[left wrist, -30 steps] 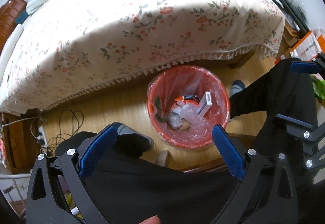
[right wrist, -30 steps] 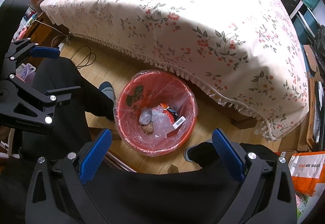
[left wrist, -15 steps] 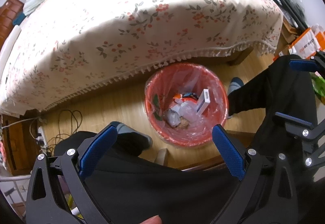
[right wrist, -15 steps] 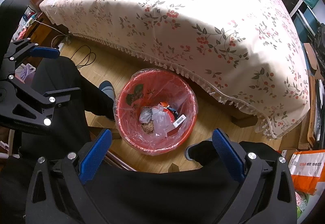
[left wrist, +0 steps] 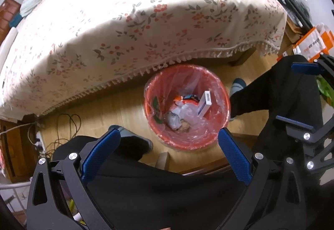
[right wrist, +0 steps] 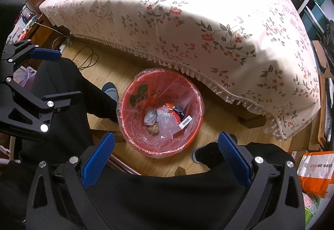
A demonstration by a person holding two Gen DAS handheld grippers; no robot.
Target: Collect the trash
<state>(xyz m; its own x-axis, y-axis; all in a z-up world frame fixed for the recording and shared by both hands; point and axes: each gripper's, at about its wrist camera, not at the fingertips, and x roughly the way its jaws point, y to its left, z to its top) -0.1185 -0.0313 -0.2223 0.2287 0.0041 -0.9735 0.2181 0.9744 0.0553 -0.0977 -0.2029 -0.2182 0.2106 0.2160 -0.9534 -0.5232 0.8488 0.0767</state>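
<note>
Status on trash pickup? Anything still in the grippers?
Done: the red plastic-lined trash bin by the floral-covered bed already holds a white box, crumpled clear plastic and wrappers. In hand: nothing; the left gripper and right gripper are both open and empty above the bin. Left: no loose trash visible on the wooden floor nearby.

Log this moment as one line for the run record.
left gripper: open, empty | right gripper: open, empty | both above red bin | bin: clear-lined, holds trash, white box | bin beside bed
</note>
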